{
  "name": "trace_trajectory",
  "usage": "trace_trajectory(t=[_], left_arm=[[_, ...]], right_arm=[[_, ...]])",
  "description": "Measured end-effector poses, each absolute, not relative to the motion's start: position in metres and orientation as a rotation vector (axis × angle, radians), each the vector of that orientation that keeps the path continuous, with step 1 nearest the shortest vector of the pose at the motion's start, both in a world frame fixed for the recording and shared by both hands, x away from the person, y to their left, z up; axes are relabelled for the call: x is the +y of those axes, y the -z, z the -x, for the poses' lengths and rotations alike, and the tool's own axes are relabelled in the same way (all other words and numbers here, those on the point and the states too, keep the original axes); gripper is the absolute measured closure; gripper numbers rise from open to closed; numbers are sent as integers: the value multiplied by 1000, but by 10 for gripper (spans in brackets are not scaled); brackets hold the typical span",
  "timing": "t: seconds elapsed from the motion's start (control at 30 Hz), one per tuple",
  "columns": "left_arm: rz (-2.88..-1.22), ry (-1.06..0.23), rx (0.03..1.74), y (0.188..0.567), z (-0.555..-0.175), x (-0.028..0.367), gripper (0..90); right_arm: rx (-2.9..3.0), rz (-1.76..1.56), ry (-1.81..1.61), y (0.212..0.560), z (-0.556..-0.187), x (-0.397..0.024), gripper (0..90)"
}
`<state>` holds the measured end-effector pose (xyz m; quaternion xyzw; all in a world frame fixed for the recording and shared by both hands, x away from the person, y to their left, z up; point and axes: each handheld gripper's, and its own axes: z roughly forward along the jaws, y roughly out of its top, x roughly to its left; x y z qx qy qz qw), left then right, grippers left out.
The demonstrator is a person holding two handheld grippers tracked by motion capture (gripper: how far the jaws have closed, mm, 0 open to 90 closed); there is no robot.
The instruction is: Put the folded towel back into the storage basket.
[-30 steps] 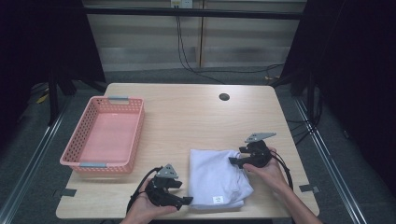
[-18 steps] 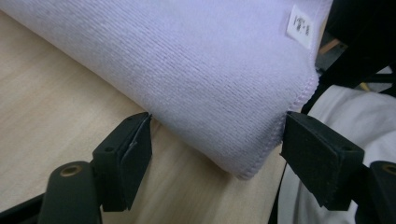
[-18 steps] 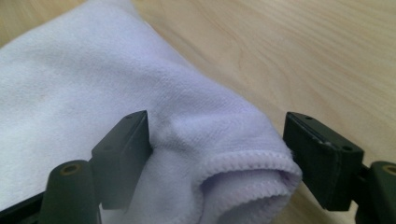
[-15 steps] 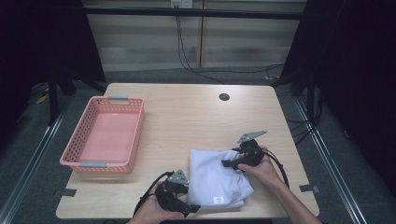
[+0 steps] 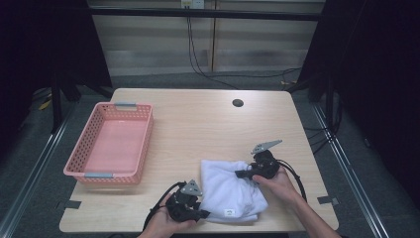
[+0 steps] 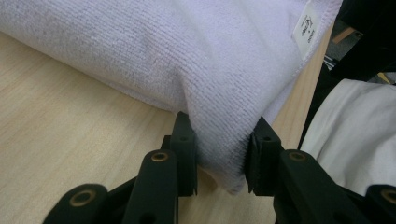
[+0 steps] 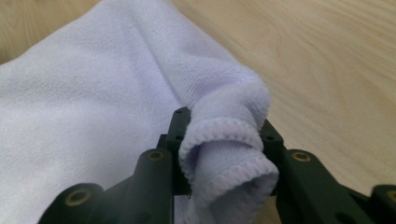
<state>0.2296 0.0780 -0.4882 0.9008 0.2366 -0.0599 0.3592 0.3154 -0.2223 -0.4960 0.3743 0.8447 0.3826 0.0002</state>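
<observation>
Pale wood table (image 5: 198,124): a light tabletop with rounded corners, a small dark round hole (image 5: 237,103) near its far edge, and bits of grey tape at the near corners.
Pink basket (image 5: 89,148): a plastic mesh tray with grey handles, on the left part of the table, well apart from the cloth; nothing lies in it.
White towel (image 5: 225,191): a folded terry cloth lying on the near right part of the table, close to the near edge, between the two grippers; a small white label (image 5: 229,212) sits on its near hem.
Left gripper (image 5: 200,214): held low at the towel's near left corner, at the near table edge. In the left gripper view the two black jaws have just been closing, and the towel's corner (image 6: 219,140) is bunched between them, with the pads pressing on the cloth from both sides.
Right gripper (image 5: 241,174): held at the towel's far right corner, with its grey three-cornered plate tilted up. In the right gripper view its jaws have just been closing too, and a rolled fold of the hemmed edge (image 7: 226,140) is pinched between the pads.
Towel against table: the gripped corners are gathered into the jaws, while the rest of the cloth lies flat on the wood.
</observation>
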Motion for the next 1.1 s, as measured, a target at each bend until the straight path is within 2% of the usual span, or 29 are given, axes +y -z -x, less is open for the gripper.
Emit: trace_trajectory(t=[0.37, 1.1], left_arm=[[-2276, 177, 590, 476, -237, 84, 733], [-2171, 127, 579, 431, -262, 88, 738]], right_arm=[[2652, -1223, -1212, 489, -320, -224, 715], [2566, -1196, -1322, 440, -343, -232, 722]])
